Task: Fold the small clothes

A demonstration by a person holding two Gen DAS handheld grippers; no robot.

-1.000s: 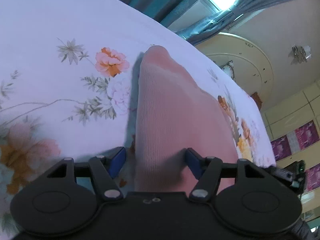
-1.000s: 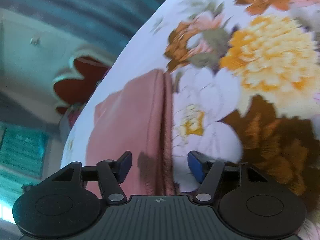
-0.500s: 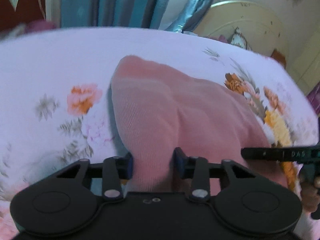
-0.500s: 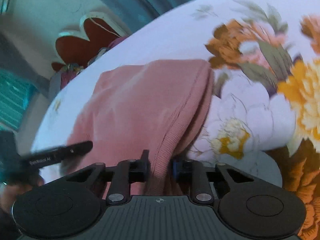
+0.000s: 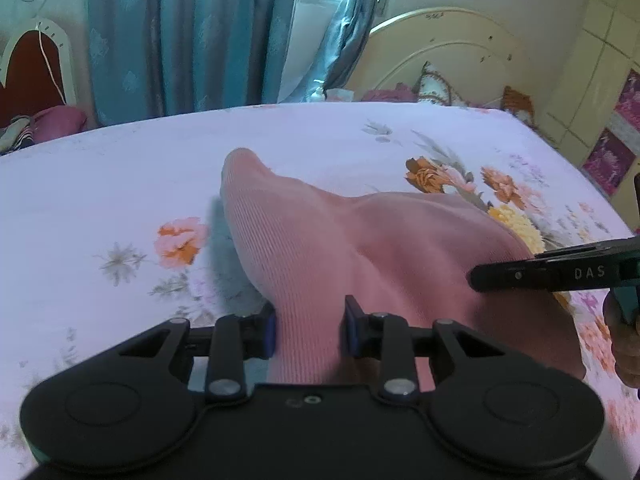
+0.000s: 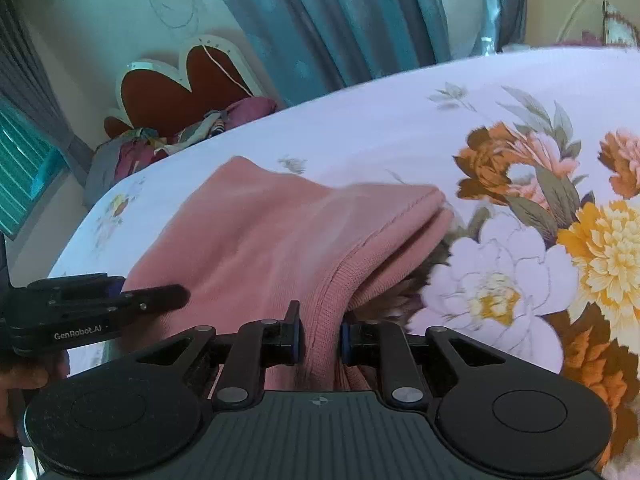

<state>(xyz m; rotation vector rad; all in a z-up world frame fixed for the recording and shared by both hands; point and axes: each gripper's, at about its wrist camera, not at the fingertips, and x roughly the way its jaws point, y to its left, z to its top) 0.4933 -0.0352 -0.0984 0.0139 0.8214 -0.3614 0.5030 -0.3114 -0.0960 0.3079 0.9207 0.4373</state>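
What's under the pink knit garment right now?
The floral bedsheet lies under the pink ribbed knit garment, which both grippers pinch at its near edge and lift. In the right wrist view a second pink layer shows beneath the hem; anything further under is covered.

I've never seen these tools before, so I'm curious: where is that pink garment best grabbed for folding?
Probably along its near edge, one hand-held gripper at each end, coming in from the near side. The pink garment lies on the floral bedsheet; the left hand-held gripper and the right hand-held gripper already pinch that edge.
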